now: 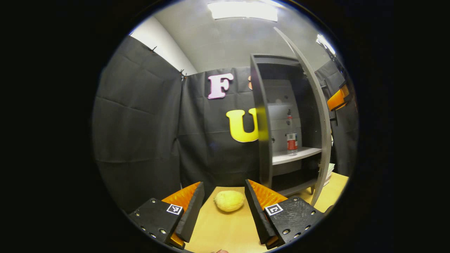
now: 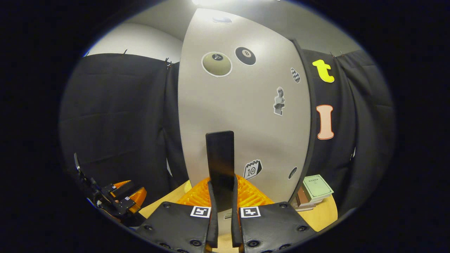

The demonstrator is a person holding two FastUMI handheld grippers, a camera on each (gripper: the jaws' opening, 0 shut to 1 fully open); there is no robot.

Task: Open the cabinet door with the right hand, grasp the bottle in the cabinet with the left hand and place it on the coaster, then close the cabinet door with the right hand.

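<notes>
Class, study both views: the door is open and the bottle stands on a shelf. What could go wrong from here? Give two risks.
1. The right hand-held gripper is shut on the door handle. If it slips, the cabinet door may swing into the left gripper's path.
2. The bottle is tall and narrow, near the shelf edge. The open left hand-held gripper might knock it over. The lemon also lies right ahead.

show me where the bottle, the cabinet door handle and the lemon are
bottle [image 1: 291, 140], left gripper view, on its label.
cabinet door handle [image 2: 220, 154], right gripper view, on the middle of the dark bar.
lemon [image 1: 229, 201], left gripper view, on the middle of its rind.
</notes>
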